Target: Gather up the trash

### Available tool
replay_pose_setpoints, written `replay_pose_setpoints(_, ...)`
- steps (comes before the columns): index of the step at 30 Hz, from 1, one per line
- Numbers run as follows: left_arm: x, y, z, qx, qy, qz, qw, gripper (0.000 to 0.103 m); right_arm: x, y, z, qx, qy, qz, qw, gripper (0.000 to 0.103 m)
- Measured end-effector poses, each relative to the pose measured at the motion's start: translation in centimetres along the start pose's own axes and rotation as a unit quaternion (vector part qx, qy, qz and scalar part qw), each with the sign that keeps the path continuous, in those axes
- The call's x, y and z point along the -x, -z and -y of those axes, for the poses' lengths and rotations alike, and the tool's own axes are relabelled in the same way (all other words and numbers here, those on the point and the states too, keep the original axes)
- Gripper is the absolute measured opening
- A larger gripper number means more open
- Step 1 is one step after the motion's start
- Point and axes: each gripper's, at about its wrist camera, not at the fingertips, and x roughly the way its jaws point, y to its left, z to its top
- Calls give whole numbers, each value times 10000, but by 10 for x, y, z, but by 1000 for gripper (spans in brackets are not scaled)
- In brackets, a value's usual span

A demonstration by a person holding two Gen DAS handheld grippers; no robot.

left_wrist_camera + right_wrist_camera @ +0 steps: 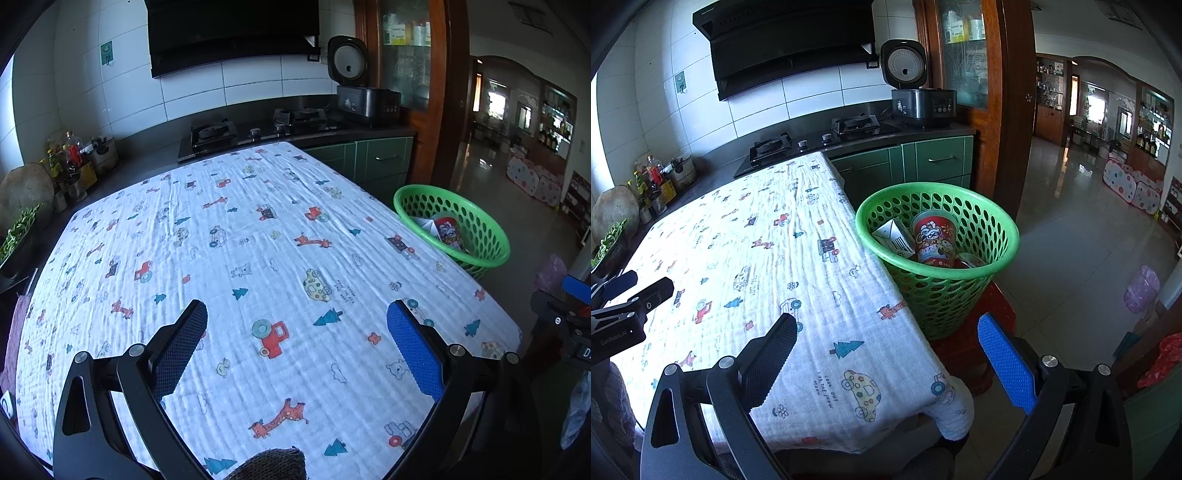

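A green perforated basket (938,291) stands on a red stool beside the table's right edge. It holds a red printed cup (934,236), a white carton (894,236) and a clear piece. The basket also shows in the left wrist view (491,236). My left gripper (295,314) is open and empty above the cloth-covered table (240,240). My right gripper (886,328) is open and empty over the table's right front corner, just short of the basket. I see no loose trash on the cloth.
A dark counter with a gas stove (812,140) and a rice cooker (919,92) lies beyond the table. Bottles and jars (74,162) crowd the left counter. Green cabinets (923,162) and a wooden door frame stand right, with tiled floor beyond.
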Motion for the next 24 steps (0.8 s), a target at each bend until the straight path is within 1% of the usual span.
replay_pose_setpoints(13, 6, -1, 1, 28, -43, 120, 9999, 96, 1, 0, 0, -28, -73, 56, 10000, 95)
replay_pose_setpoints(24, 14, -1, 1, 73, -150, 287, 9994, 96, 3, 0, -3, 27, -174, 161, 9997, 95)
